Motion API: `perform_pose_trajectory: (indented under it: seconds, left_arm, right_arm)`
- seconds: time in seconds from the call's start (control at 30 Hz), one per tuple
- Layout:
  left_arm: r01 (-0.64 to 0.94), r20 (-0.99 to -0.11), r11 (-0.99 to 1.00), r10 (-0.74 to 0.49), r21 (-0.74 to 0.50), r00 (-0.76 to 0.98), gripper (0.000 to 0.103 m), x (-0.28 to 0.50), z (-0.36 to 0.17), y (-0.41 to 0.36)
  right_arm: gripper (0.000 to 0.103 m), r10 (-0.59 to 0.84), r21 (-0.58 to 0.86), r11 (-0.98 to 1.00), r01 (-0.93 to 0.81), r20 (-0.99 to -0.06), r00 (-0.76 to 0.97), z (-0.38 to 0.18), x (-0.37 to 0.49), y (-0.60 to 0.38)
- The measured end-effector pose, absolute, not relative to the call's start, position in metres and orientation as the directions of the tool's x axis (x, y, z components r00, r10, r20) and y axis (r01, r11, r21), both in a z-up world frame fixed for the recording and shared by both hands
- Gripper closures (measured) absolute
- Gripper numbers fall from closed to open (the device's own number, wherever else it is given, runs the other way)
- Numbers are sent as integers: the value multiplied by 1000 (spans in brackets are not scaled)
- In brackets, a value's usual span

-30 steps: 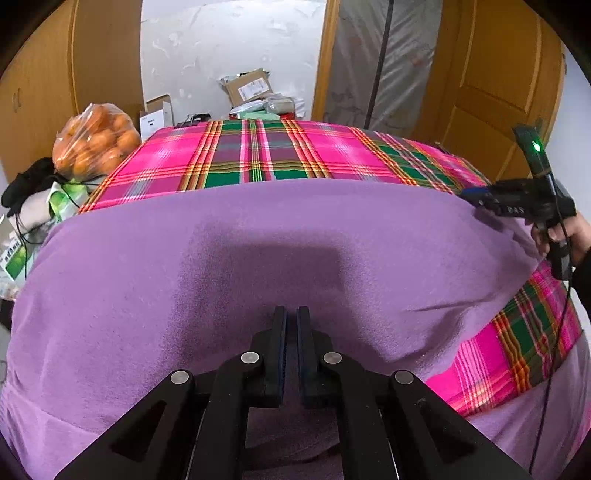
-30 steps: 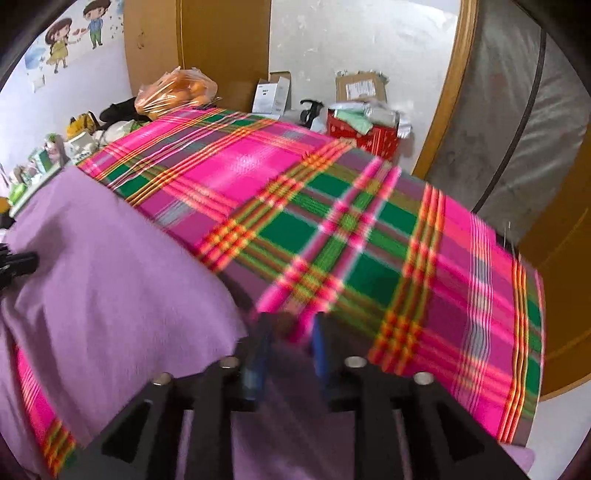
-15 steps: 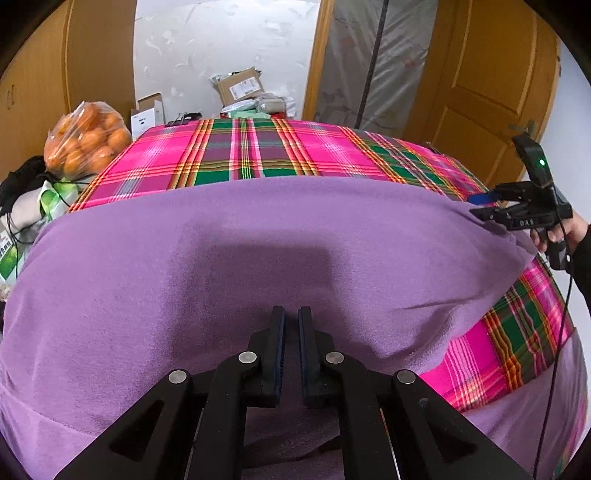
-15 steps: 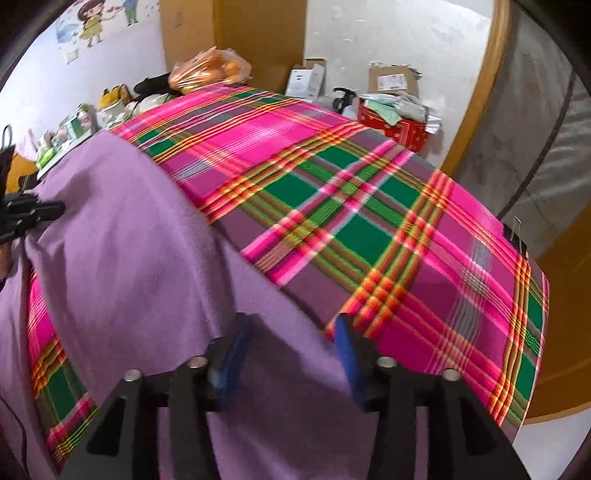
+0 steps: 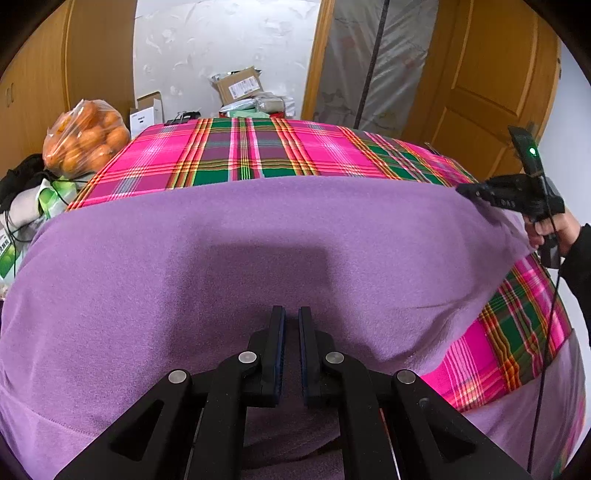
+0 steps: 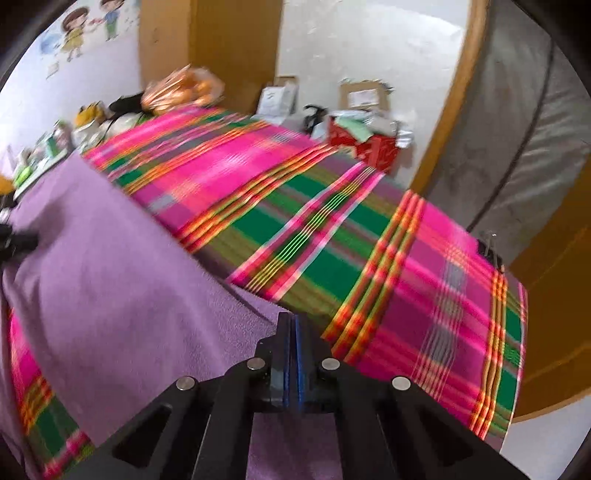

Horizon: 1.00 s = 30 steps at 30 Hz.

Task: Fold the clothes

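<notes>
While the purple garment (image 5: 229,258) lies spread across the near half of the plaid tablecloth (image 5: 258,155), each wrist view records a different end of it.

Left wrist view: left gripper (image 5: 291,317) nearly closed, a narrow slit between its pads, with purple fabric running up between them at the near edge. Also seen here only: the right gripper (image 5: 465,190) from the side, its tips at the garment's far right corner, held by a hand (image 5: 550,225) in a dark sleeve; a bag of oranges (image 5: 86,138) at the table's left; a wooden door (image 5: 491,85).

Right wrist view, blurred: right gripper pads pressed together at the garment's edge where it meets the plaid; whether cloth is pinched between them cannot be told. Seen here only: cartoon wall stickers (image 6: 77,31), a red box (image 6: 373,147), and the cloth's right border.
</notes>
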<state>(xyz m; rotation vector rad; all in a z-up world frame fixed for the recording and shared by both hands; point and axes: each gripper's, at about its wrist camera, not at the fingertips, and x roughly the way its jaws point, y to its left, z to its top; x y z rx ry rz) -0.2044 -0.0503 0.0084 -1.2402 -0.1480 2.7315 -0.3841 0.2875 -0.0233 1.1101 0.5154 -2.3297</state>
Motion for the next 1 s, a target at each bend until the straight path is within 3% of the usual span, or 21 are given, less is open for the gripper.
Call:
perform_pose_trajectory:
  seconds: [0.23,0.37,0.43,0.53,0.73,0.8,0.9,0.97,1.0]
  left_arm:
    - [-86,-740,-985,170,-150,-650,96,-206,8,-50]
    - [-95,-738,-984,176,-151,-651,96,-205,9,-50]
    - [-101,-738,-984,179,-149,-651,96,-204,9,-48]
    - [-105,-738,-984,177,-144,-651,96,-204,9,-47]
    - [-99,-747,-988,156,-121,-646,96,-202,11,-38]
    - [-110,-751,-988,154,-108,-642,96,-200,14,-30]
    - [-133,-752,-986,159,-95,-640,96,-199,19,-15]
    - [-149,-752,-985,166,-91,-638,96,-199,21,-6]
    - [-156,-753,-984,166,-86,-637,96,-200,21,-2]
  right_arm:
    - [92,-229,-123,-825,552,-819,-525,-30,-388,293]
    - [85,-149,-129,-897,422,-812,-564,-26,-378,347]
    - [83,-121,-85,-946,312,-801,-586,-23,-372,387]
    - [73,-99,7,-989,149,-779,-619,-18,-360,446]
    - [60,-186,281,-958,-54,-757,-626,-31,-342,528]
    - [60,-233,348,-935,-71,-752,-617,-38,-341,540]
    - [60,-253,342,-939,-43,-768,-588,-44,-344,533]
    - [79,-228,311,-949,-43,-777,-586,-45,-349,528]
    - [84,-219,305,-951,-46,-773,-595,-43,-351,528]
